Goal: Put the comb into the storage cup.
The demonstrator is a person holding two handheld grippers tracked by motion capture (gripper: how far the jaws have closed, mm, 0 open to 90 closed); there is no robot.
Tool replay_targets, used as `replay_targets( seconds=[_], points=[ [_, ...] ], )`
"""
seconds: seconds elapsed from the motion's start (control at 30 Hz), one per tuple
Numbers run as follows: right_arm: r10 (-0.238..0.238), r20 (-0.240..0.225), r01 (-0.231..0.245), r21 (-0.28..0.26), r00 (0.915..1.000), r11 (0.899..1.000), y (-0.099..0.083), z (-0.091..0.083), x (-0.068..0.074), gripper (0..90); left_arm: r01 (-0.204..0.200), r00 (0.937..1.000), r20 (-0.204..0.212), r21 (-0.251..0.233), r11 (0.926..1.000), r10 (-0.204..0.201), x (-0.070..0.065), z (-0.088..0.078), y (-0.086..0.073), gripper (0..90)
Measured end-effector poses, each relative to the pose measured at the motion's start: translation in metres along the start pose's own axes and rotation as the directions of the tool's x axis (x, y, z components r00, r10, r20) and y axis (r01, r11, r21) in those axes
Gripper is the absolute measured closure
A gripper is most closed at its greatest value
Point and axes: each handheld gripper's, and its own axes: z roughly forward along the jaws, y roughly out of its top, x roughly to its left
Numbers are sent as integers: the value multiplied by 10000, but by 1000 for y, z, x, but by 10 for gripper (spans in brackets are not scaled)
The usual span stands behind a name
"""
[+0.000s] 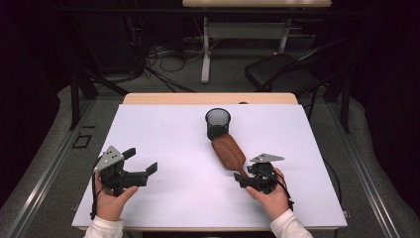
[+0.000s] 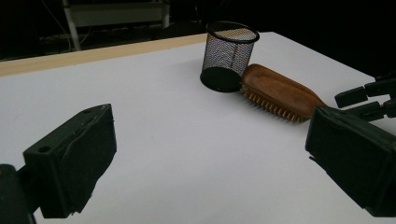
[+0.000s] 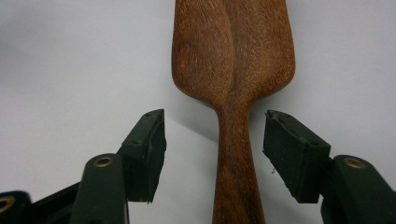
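At the left of the white surface, the left gripper was held just above the sheet with its jaws wide apart and nothing between them. Near the middle, toward the far edge, stood a black mesh cup. A wooden brush lay bristles down, its head touching the cup's base and its handle running back toward the right gripper. That gripper's jaws stood apart on either side of the handle, not touching it.

white table | black chair | floor cables
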Motion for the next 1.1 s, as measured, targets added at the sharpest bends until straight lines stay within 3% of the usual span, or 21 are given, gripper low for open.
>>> replay_targets(
  seconds=[0.5, 0.73, 1.1],
  points=[
    [-413, -244, 409, -186, 9988, 9990, 1, 4, -6, 356, 0, 10000, -14, 36, 10000, 0, 0, 0, 0, 21],
    [-761, -59, 760, -195, 9971, 9969, 1, 9, -6, 342, -31, 10000, 10, 76, 10000, 31, 0, 1, -1, 20],
    [-530, 121, 528, 106, 9985, 9985, 3, 18, -10, 342, -77, 10000, 0, 169, 9998, 77, 0, 2, -1, 21]
  ],
)
